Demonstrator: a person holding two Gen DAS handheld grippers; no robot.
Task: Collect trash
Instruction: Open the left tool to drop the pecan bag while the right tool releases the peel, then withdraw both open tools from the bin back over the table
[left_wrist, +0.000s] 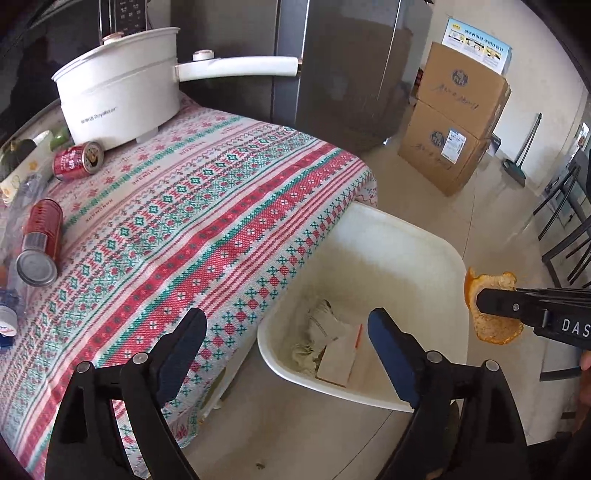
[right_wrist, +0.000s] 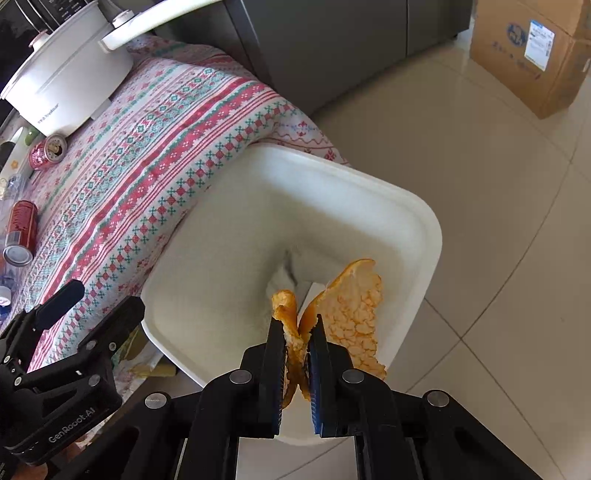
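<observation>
The floor is pale glossy tile, with a dark cabinet front behind and two stacked cardboard boxes standing beyond it. My table carries a woven cloth in red, green and white bands, its edge hanging down beside a white bin that stands on the floor just against the table's corner. At the far end of the cloth sits a white cooking pot with a long handle pointing away to the right in the left view. In front of it a red can lies on its side, open end toward me; a second red can lies nearer, long axis running toward me, base end closest. In the bin lie crumpled paper and a flat card. My left gripper is released, jaws wide apart with nothing between them, poised over the gap between cloth edge and bin. My right gripper is clenched on an orange peel, held above the bin's open mouth; the peel's long axis runs up and away from the jaws, pith side facing my camera, one flap curling left.
</observation>
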